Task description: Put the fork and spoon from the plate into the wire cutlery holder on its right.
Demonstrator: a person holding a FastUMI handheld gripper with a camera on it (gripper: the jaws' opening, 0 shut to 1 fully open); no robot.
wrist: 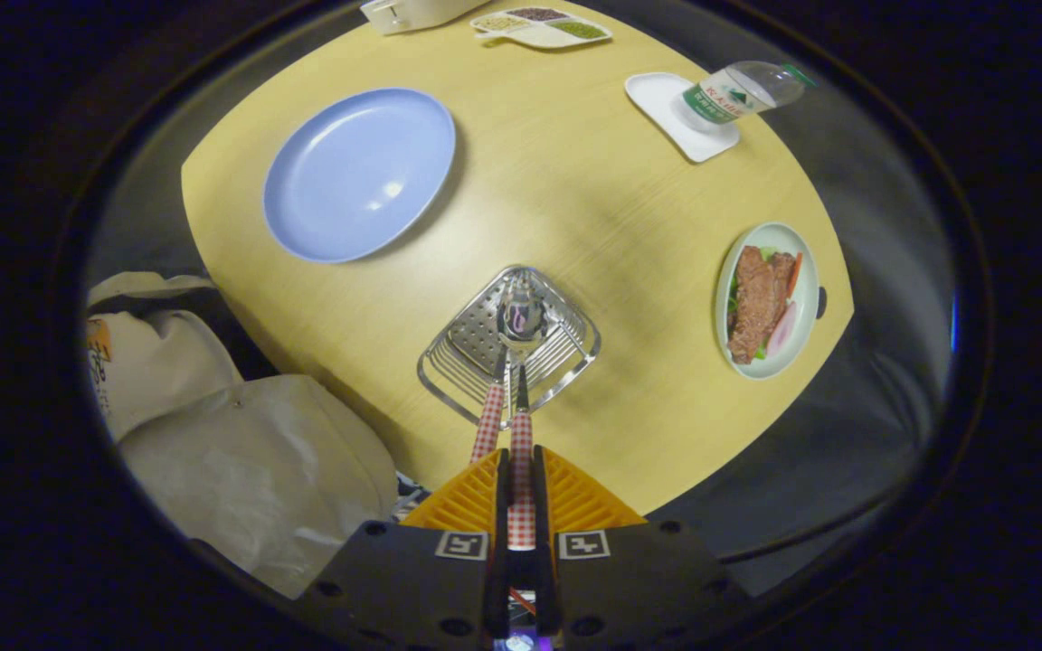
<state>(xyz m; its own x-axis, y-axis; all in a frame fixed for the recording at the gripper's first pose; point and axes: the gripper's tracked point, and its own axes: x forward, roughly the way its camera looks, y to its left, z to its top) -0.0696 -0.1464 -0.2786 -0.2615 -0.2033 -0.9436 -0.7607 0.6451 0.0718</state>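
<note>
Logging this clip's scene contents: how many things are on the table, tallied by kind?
Plates and trays: 4, blue plate, food plate, white tray, divided tray
Cutlery: 2, spoon in the shut gripper, second handle
Cutlery holder: 1
Bottle: 1
Total: 8

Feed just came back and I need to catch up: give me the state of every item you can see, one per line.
gripper: shut on a checked handle
spoon: held, bowl down inside the holder
second checked handle: leaning in the holder, its head hidden
wire cutlery holder: upright on the table
blue plate: empty
water bottle: capped, standing on a white tray
oval dish: holds meat and vegetables
</note>
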